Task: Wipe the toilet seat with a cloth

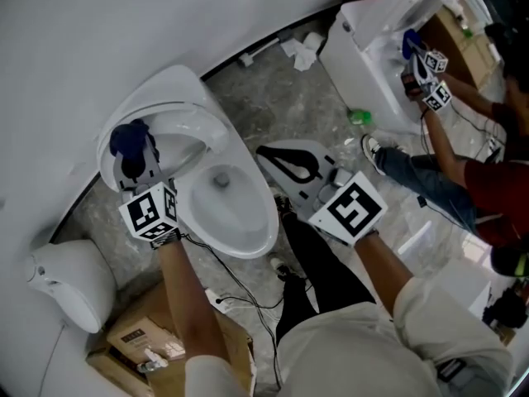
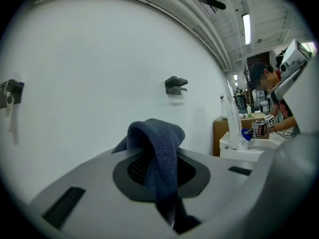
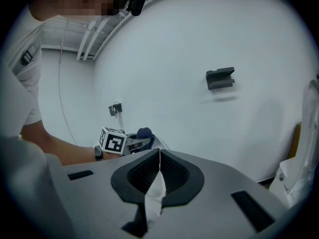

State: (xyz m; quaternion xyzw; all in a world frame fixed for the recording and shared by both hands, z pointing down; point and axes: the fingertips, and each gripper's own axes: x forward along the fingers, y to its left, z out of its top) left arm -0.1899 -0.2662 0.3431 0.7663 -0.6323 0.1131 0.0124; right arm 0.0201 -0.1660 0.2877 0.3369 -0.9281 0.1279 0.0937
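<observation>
At the left of the head view, the left gripper (image 1: 137,165) is clamped on a dark blue cloth (image 1: 126,139), which droops over its jaws and sits at the left rim of the raised toilet seat (image 1: 207,131); whether it touches the seat I cannot tell. Beside it lies the open white bowl (image 1: 248,240). Further right, the right gripper (image 3: 159,158) hangs beside the bowl with its jaws pressed together.
</observation>
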